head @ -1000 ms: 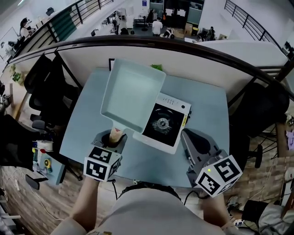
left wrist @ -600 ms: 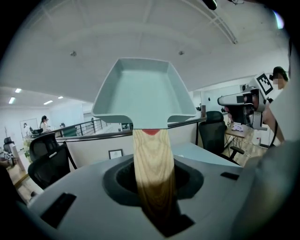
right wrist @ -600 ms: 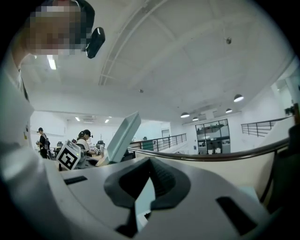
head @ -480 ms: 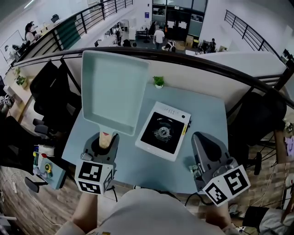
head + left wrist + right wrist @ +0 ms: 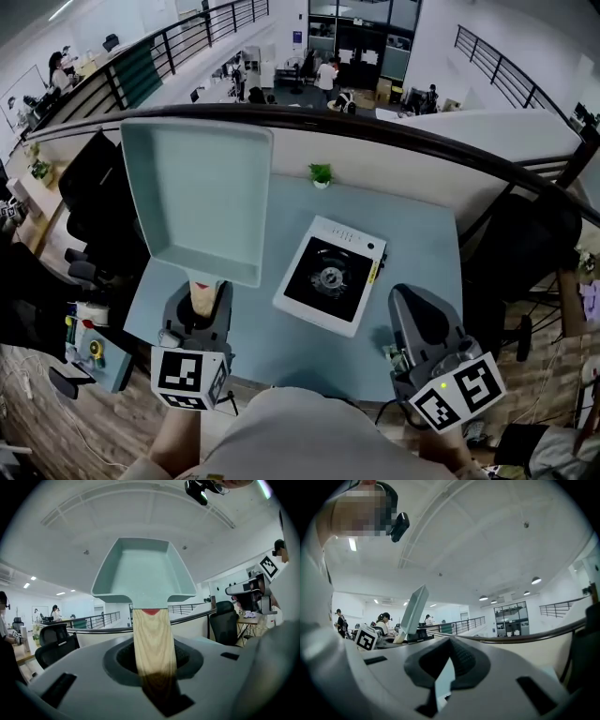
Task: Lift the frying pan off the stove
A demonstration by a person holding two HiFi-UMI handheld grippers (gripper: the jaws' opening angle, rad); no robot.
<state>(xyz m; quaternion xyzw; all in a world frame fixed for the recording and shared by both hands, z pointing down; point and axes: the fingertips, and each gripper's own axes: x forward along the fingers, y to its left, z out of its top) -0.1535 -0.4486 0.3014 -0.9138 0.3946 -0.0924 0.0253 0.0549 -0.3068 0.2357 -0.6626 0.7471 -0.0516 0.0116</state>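
Left gripper (image 5: 199,317): clamped on pan's wooden handle (image 5: 200,294). Pan (image 5: 199,192): teal, rectangular, raised in air, left of stove and clear of it, over desk's left edge. Stove (image 5: 330,274): white, flat on desk (image 5: 427,230), mid-desk. Right gripper (image 5: 424,328): jaws together, empty, near desk's right front corner.

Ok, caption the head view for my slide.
Left claw holds the pan up, clear of the stove; right claw empty.
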